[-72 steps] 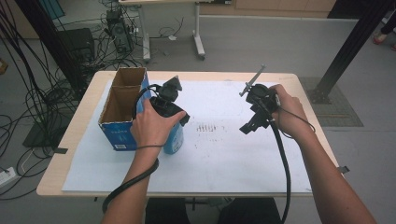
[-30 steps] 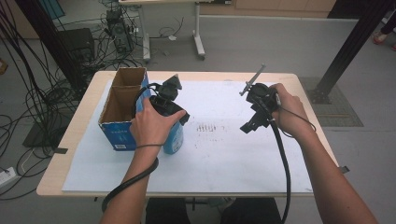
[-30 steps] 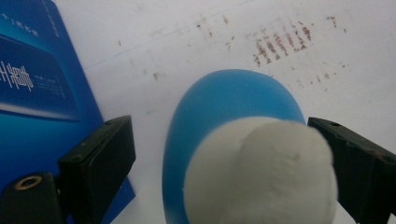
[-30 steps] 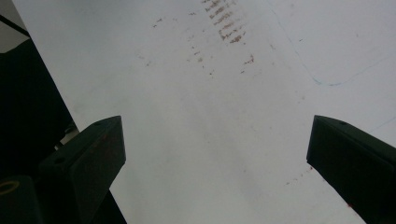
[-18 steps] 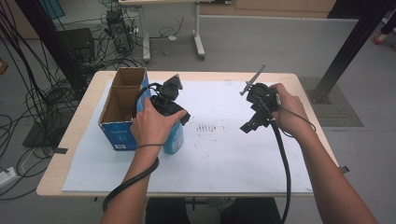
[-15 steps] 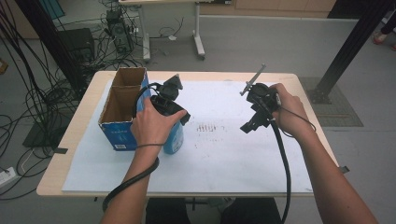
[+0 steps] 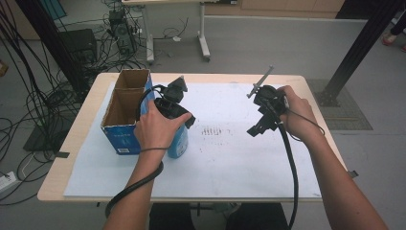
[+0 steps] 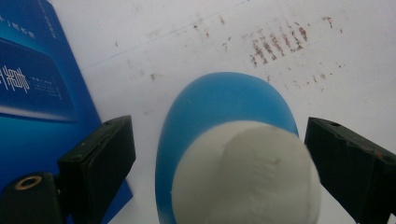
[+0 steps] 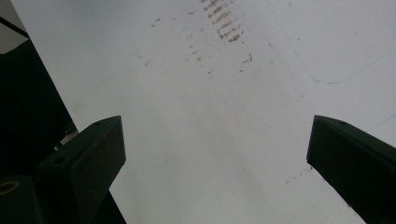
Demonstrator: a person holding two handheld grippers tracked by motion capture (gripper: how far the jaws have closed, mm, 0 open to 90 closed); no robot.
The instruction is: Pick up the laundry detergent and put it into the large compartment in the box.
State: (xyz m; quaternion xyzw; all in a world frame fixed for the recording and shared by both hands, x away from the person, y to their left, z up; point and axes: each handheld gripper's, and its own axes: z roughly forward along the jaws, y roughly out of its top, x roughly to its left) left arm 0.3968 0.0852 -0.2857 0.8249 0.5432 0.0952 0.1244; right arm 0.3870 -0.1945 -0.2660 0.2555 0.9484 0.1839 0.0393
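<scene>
- Nothing has moved since the earlier frames: bottle, box and both hands sit where they were.
- Bottle (image 7: 178, 139): blue with a white cap, standing upright on the sheet (image 7: 230, 158), just beside the right wall of the box (image 7: 125, 112), whether touching I cannot tell.
- Key relation: the bottle's long axis is vertical, and the left gripper (image 8: 219, 154) looks straight down that axis, so the cap (image 8: 254, 172) sits right between its jaws, directly below.
- Left jaws stand wide, one on each side of the cap, with a visible gap at both sides; the pads do not press on it. In my judgement a close here would take the bottle by the cap or neck.
- Left hand (image 7: 155, 127) is right over the bottle, so it is plainly the nearer one.
- Right gripper (image 7: 261, 124) hangs well to the right of the bottle, over bare sheet, past the brown smudges (image 7: 213, 130). Its jaws are spread wide with nothing between them, as the right gripper view shows.
- Box: open at the top, standing at the table's left side, left of the bottle.
</scene>
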